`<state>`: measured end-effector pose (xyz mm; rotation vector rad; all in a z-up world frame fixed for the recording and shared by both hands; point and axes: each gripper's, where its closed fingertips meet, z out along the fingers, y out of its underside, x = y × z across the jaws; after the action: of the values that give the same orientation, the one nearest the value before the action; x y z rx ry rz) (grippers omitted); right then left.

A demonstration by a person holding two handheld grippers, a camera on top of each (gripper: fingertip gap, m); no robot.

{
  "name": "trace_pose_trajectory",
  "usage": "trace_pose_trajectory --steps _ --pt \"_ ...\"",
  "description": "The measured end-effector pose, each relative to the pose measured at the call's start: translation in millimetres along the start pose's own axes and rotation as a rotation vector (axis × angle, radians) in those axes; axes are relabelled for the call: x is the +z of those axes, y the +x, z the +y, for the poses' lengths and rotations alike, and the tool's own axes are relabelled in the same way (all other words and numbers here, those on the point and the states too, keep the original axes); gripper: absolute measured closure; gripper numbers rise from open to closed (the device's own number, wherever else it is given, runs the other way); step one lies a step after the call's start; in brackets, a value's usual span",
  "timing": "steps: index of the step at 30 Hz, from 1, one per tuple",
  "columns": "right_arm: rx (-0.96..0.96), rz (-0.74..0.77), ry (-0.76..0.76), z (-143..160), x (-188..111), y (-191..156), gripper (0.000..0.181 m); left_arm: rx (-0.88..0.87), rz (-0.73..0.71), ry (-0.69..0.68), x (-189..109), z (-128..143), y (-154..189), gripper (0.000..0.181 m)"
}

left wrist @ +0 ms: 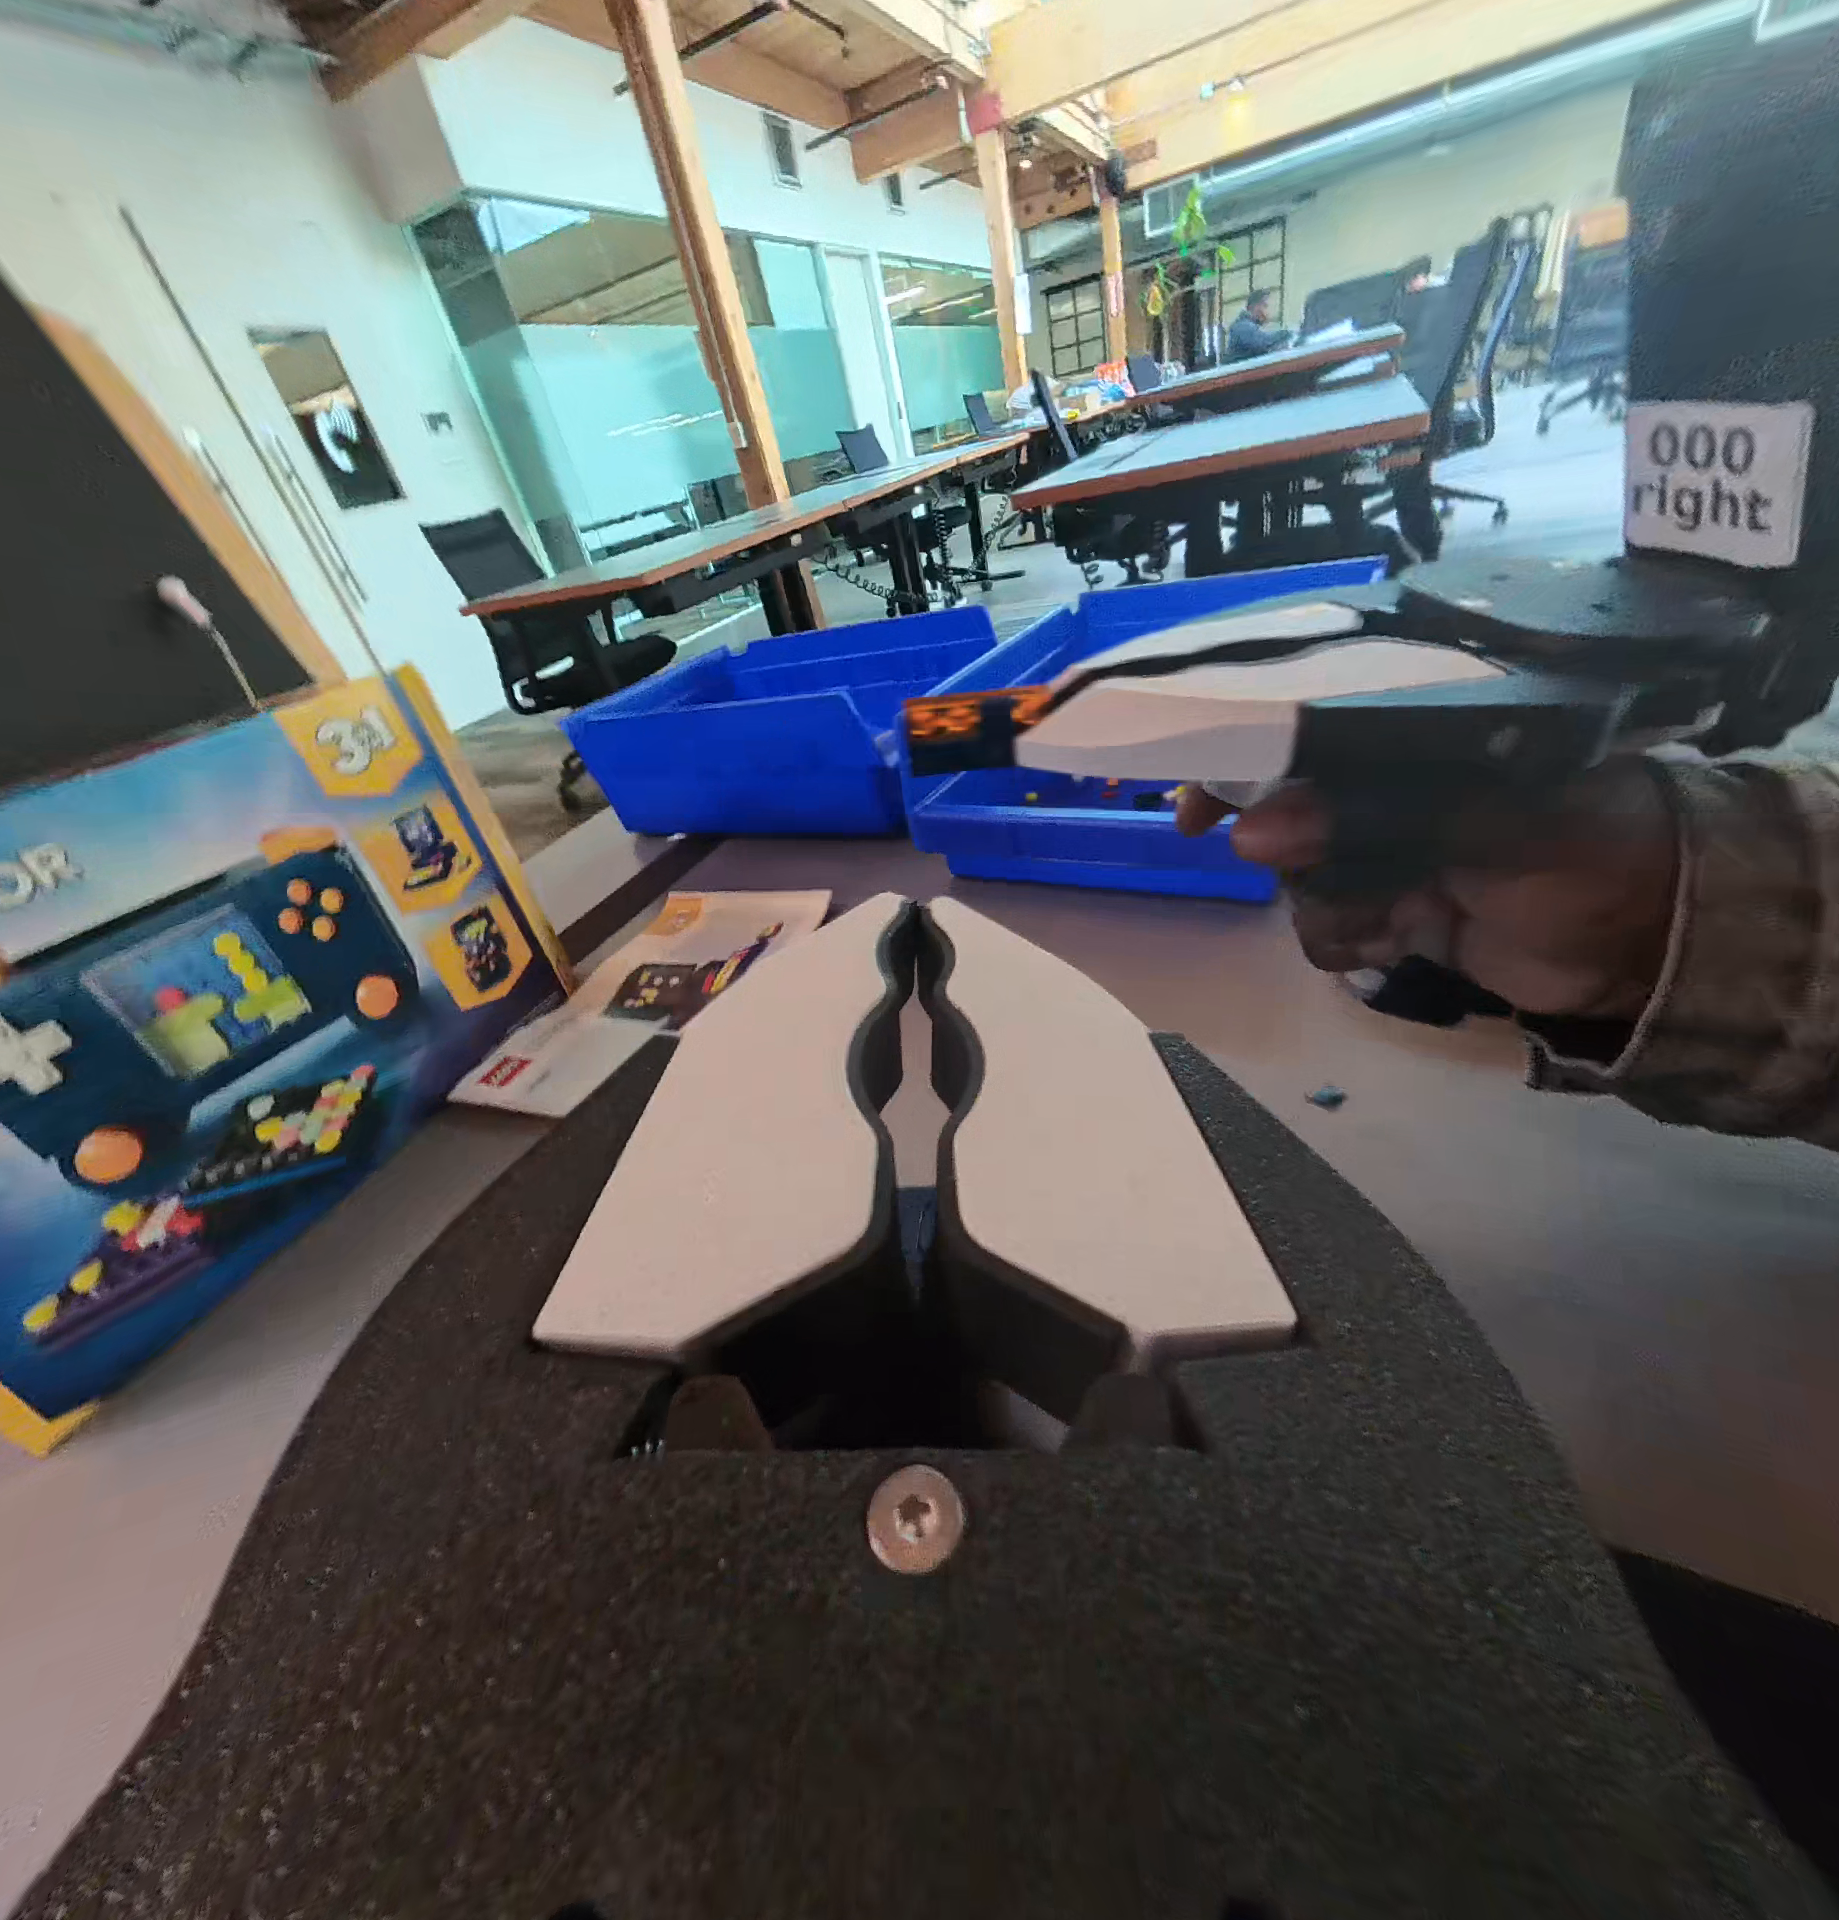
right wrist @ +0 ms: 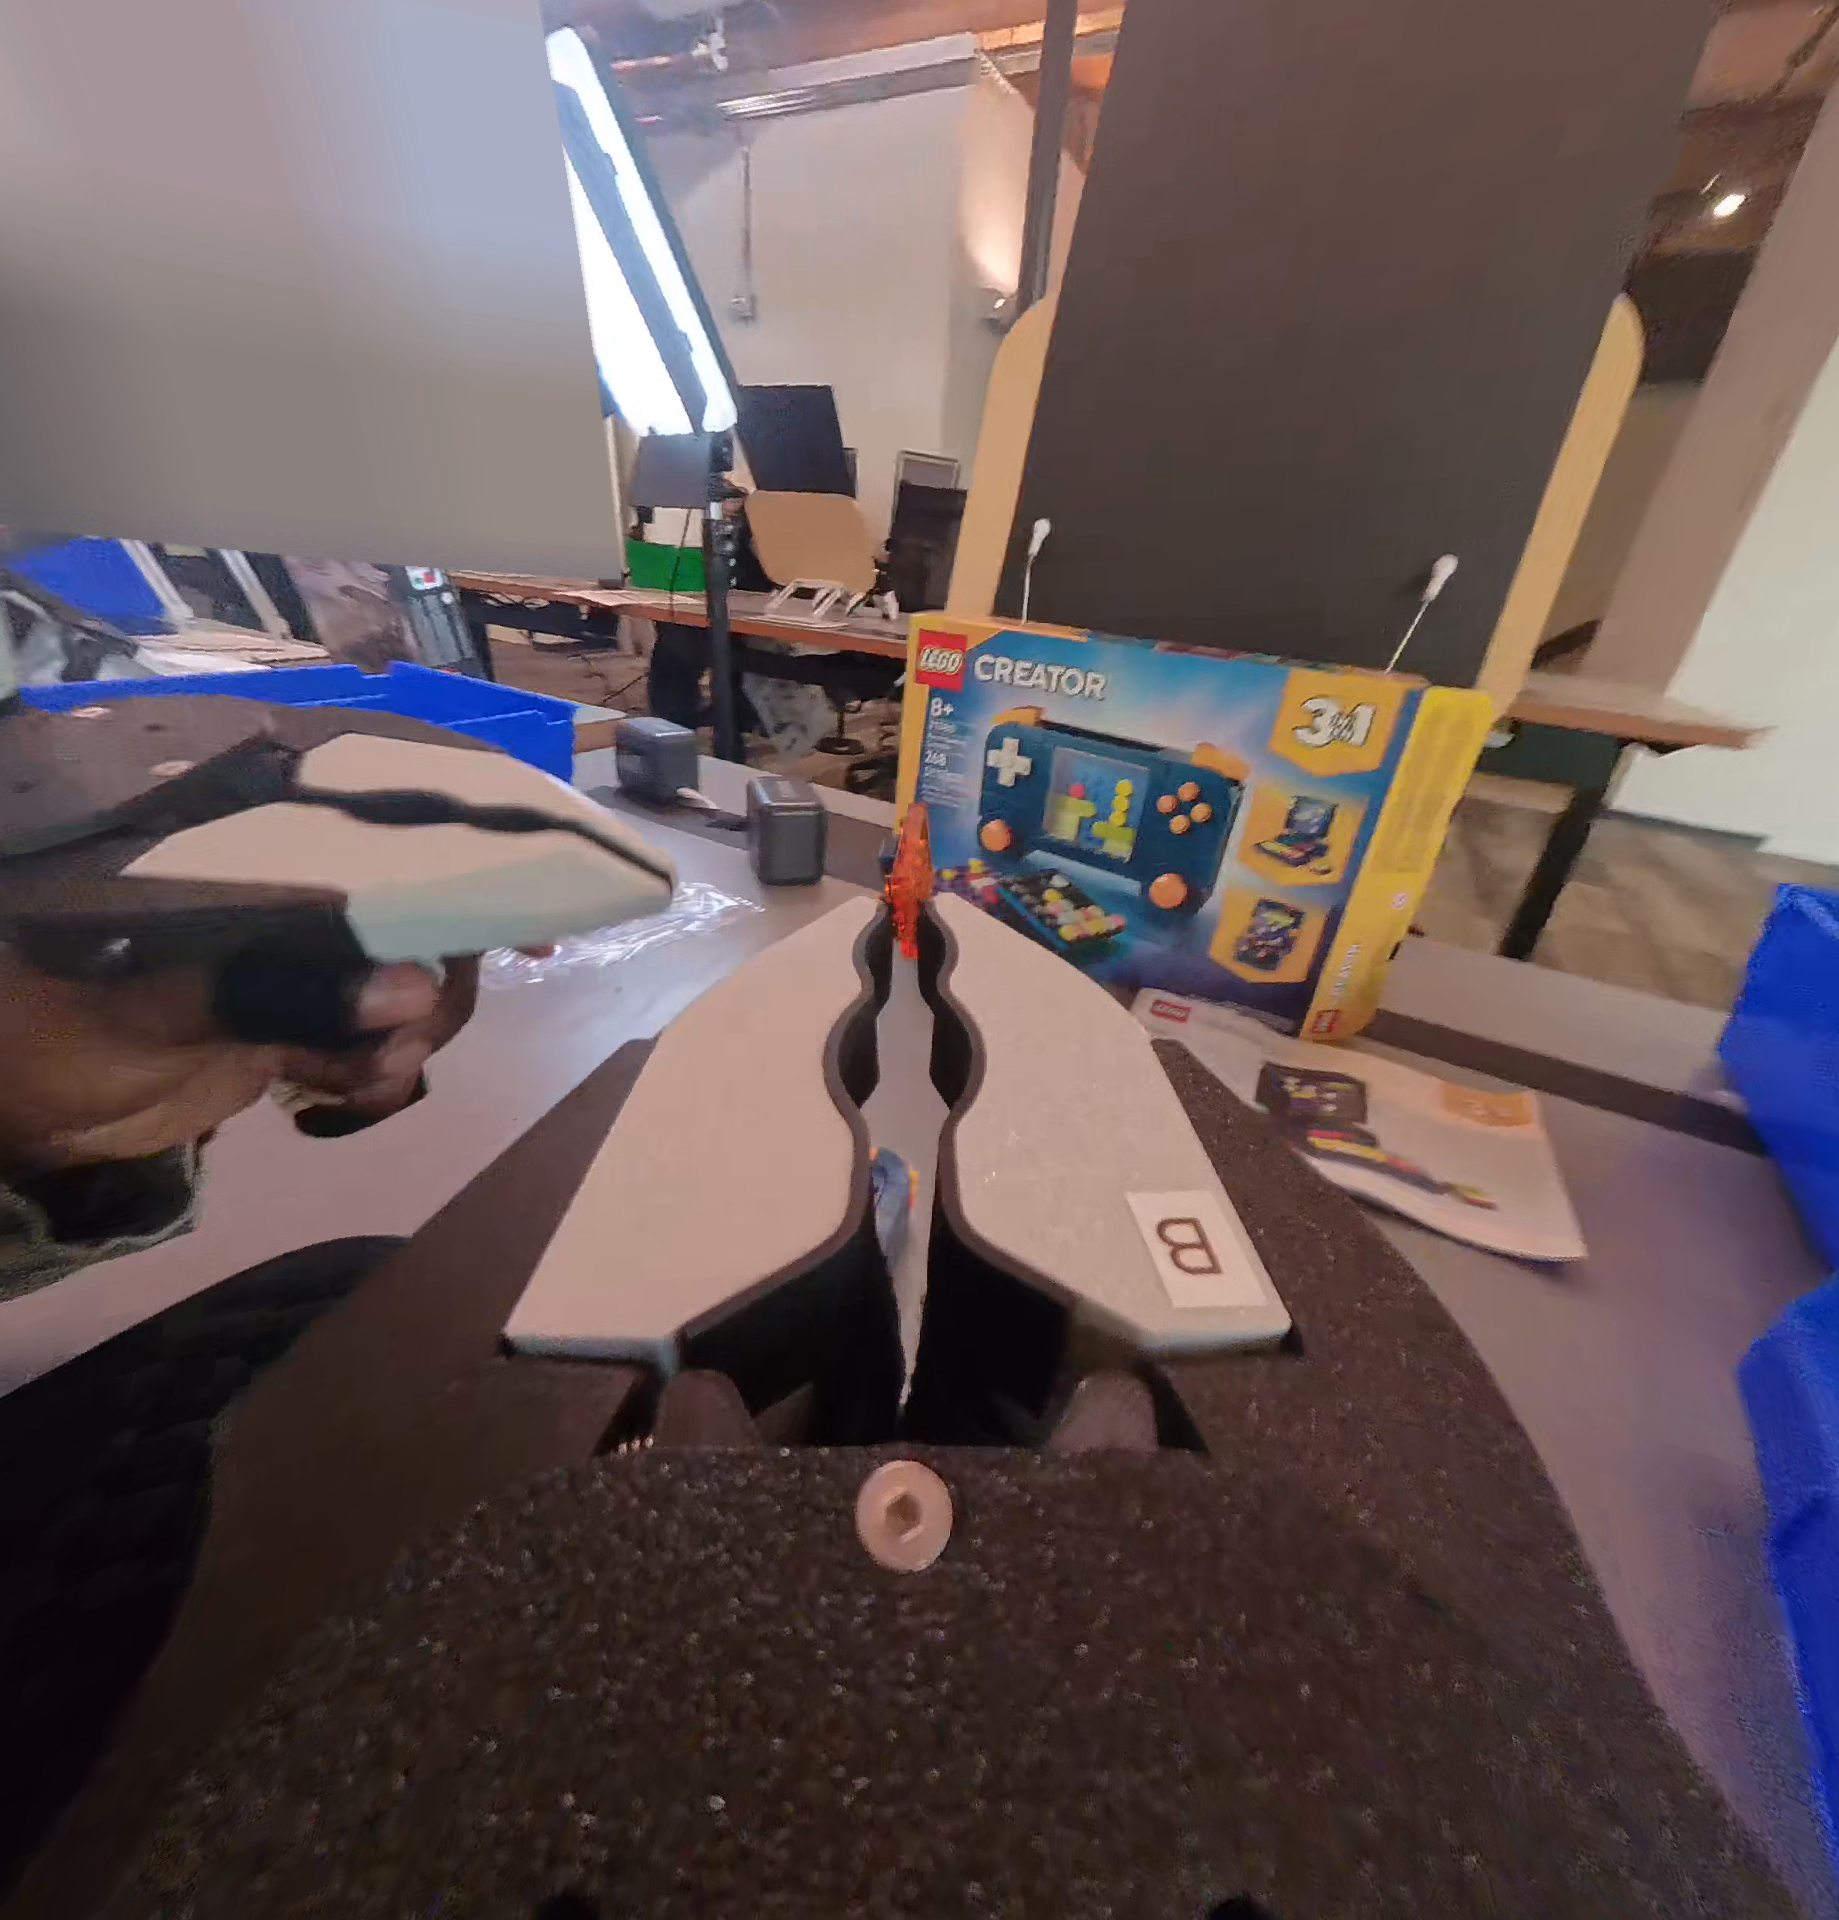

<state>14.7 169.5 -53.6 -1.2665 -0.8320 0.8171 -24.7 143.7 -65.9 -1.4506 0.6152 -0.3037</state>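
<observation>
Right gripper [right wrist: 910, 914] is pinching an orange piece [right wrist: 910, 878] mid-frame above the table, left gripper [left wrist: 917, 914] closed empty, idling beside it.

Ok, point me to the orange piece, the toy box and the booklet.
orange piece [right wrist: 910, 878]: right wrist view, on its clear orange body just above the fingertips.
toy box [right wrist: 1185, 821]: right wrist view, on the middle of its printed front.
booklet [right wrist: 1414, 1153]: right wrist view, on its open page, flat on the table.
</observation>
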Motion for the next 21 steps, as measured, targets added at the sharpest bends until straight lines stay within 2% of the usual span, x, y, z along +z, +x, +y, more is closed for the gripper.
trace_pose_trajectory --steps 4,5,9,11,15,19,21 --pt "0.185 -0.124 0.046 9.2 0.1 -3.5 0.177 -0.091 0.007 -0.021 -2.5 10.2 -11.4 0.181" --pt "0.253 -0.210 0.090 9.9 -0.4 -7.1 0.176 -0.101 -0.003 -0.015 -1.3 12.3 -13.4 0.180" --pt "0.645 -0.343 0.270 17.5 -2.4 16.7 0.177 -0.176 0.009 0.029 -0.7 12.7 -12.7 0.172" --pt "0.650 -0.414 0.335 8.8 -6.3 19.4 0.177 -0.199 0.002 0.051 -1.3 11.3 -15.7 0.170" --pt "0.417 -0.585 0.305 -4.0 -4.1 -9.2 0.177 -0.193 -0.021 0.097 -4.1 4.5 -19.5 0.170" --pt "0.353 -0.668 0.331 -20.2 -4.2 -19.8 0.177 -0.206 -0.012 0.121 -4.4 1.2 -18.8 0.169" --pt "0.303 -0.658 0.370 -38.8 -11.1 -16.0 0.177 -0.190 -0.024 0.120 -4.2 1.6 -19.6 0.169"
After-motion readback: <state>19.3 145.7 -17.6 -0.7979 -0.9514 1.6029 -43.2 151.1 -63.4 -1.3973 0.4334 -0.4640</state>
